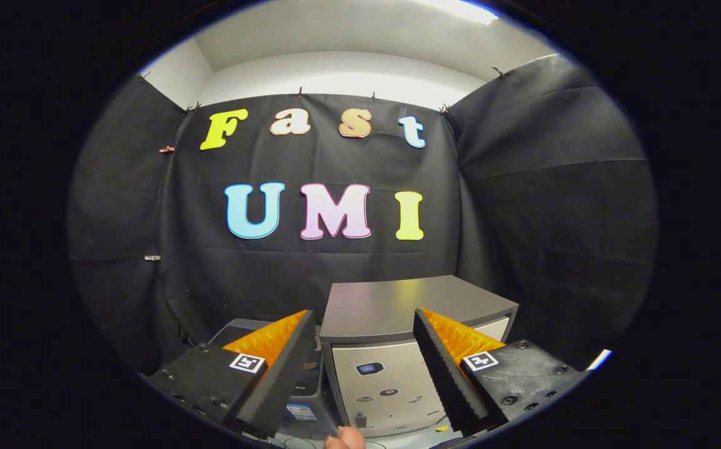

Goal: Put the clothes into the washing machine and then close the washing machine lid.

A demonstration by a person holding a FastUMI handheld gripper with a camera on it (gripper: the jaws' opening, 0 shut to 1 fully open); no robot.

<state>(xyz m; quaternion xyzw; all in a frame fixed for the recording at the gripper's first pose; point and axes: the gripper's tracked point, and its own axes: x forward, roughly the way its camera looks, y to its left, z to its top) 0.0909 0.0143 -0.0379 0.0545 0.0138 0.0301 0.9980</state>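
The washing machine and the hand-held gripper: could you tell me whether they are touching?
Apart. In the gripper view the open hand-held gripper hangs in the air, and the washing machine stands beyond its fingers with its lid down.

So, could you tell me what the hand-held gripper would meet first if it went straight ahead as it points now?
Probably the washing machine: it sits just beyond the open, empty hand-held gripper, between its fingers. Depth is hard to judge; aimed higher, it could pass over the closed lid toward the booth wall.
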